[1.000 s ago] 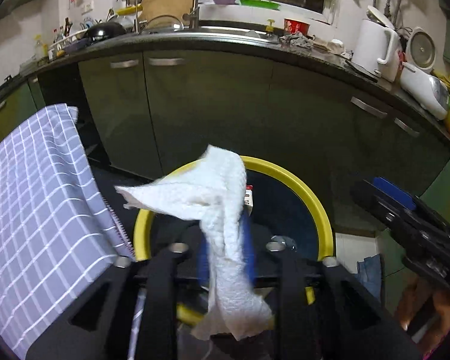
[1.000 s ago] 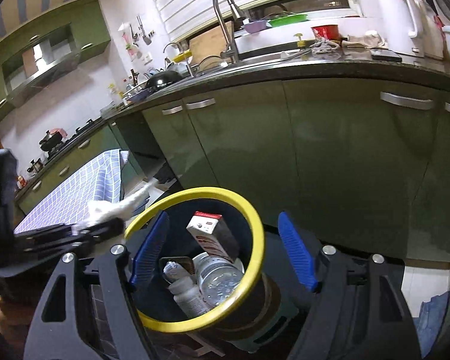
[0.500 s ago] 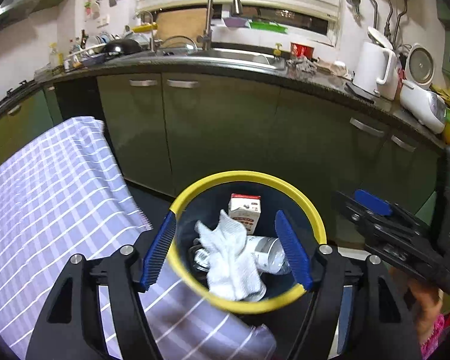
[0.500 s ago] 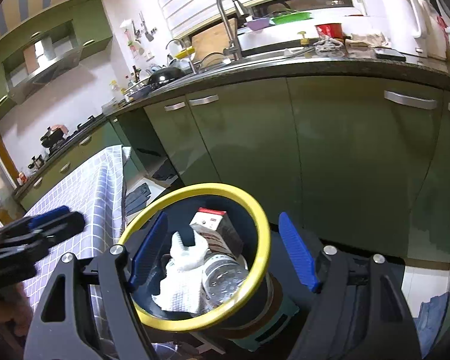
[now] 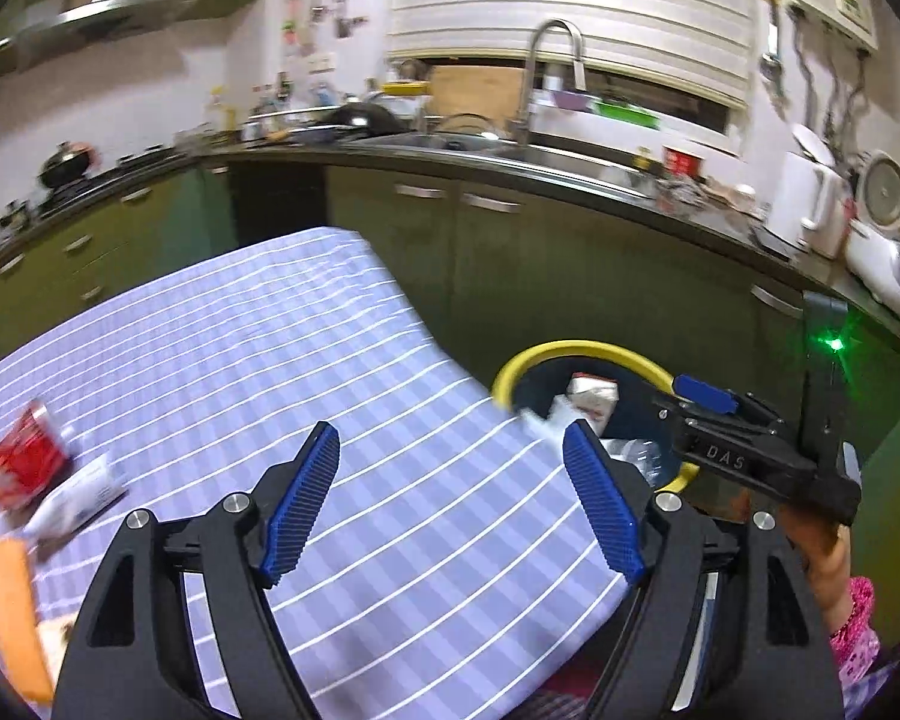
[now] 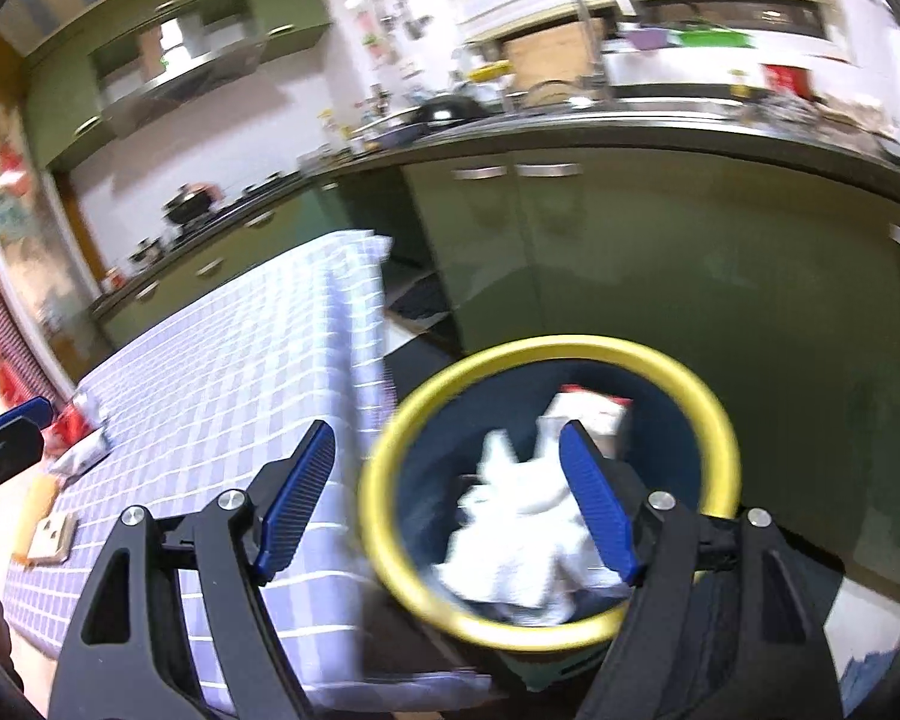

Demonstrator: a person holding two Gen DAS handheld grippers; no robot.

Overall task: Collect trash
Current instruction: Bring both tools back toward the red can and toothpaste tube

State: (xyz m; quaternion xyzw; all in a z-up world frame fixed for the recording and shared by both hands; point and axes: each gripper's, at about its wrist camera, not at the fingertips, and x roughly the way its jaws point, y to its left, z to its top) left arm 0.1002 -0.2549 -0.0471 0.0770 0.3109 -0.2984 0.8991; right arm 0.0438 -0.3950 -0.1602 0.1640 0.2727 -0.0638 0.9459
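Left of the yellow-rimmed bin [image 5: 594,354], on the far end of the checked tabletop [image 5: 306,360], the trash not yet collected lies in a loose group: a red can [image 5: 21,465], a white wrapper [image 5: 75,498] just beside it, and an orange strip [image 5: 12,612] nearer the edge. All three are smeared by motion, so any print on them is unreadable.

The left tool [image 5: 450,498] hangs over the middle of the cloth, between that group and the bin. Its jaws have just been opening and now stand wide with nothing between them. The white paper towel [image 6: 522,534] lies inside the bin, against a small red-and-white carton [image 6: 594,414] whose label is too blurred to read. The right tool [image 6: 444,498] hovers released over the bin's near rim, empty as well.

The likeliest trouble from here, as I judge it, is a hasty grab at the can: a round can may roll off the tabletop edge if one pad nudges it first. The thin wrapper could also slip under the pads, or the pads may pinch the cloth and drag everything with it. The two tools sit close by the bin and could knock its rim.

The only legible writing is "DAS" on the right tool's body, seen from the left wrist.
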